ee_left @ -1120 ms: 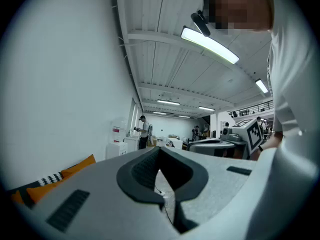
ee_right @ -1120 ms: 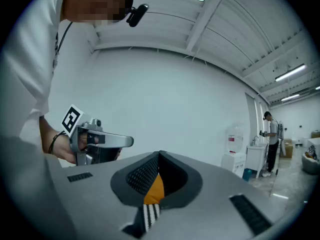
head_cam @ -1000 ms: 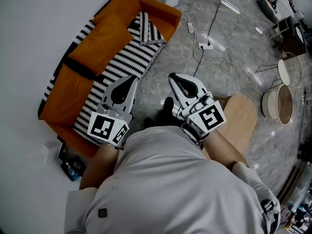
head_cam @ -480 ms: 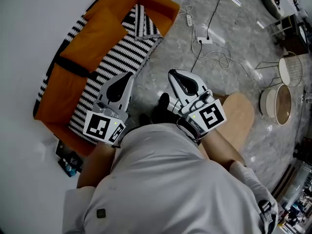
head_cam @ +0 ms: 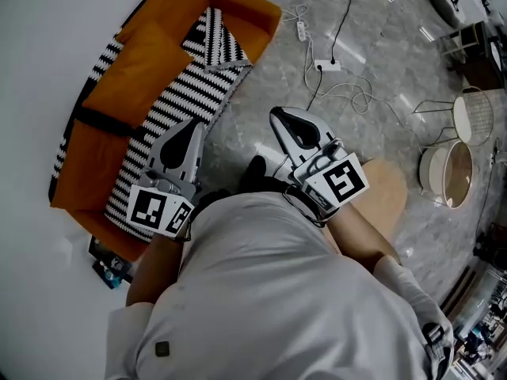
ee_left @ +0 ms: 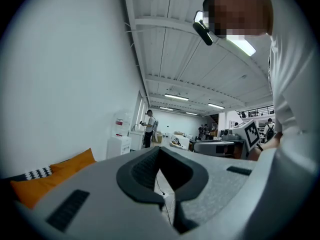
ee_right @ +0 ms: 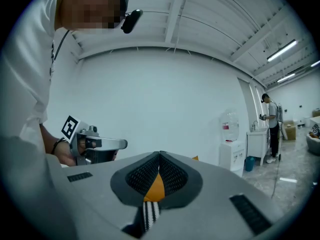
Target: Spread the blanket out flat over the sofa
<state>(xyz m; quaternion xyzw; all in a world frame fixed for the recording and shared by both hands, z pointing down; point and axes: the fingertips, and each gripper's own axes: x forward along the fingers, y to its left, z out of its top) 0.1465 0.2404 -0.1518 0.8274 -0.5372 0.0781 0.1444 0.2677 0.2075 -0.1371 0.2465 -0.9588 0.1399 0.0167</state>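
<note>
The orange sofa stands along the white wall at the upper left of the head view. A black-and-white striped blanket lies along its seat, bunched at the far end and hanging over the front edge. My left gripper hovers over the near part of the blanket, shut and empty. To its right, over the floor, my right gripper is also shut with nothing in it. In the left gripper view the sofa shows at the lower left. Sofa orange and blanket stripes show through the right gripper's jaw gap.
A power strip with cables lies on the grey marble floor beyond the grippers. A round wooden stool stands at my right, with round baskets further right. Small items lie on the floor by the sofa's near end. People stand by a water dispenser.
The sofa and blanket have slid up and to the left in the head view as the view shifted. Both grippers stay shut and close together in front of the body.
</note>
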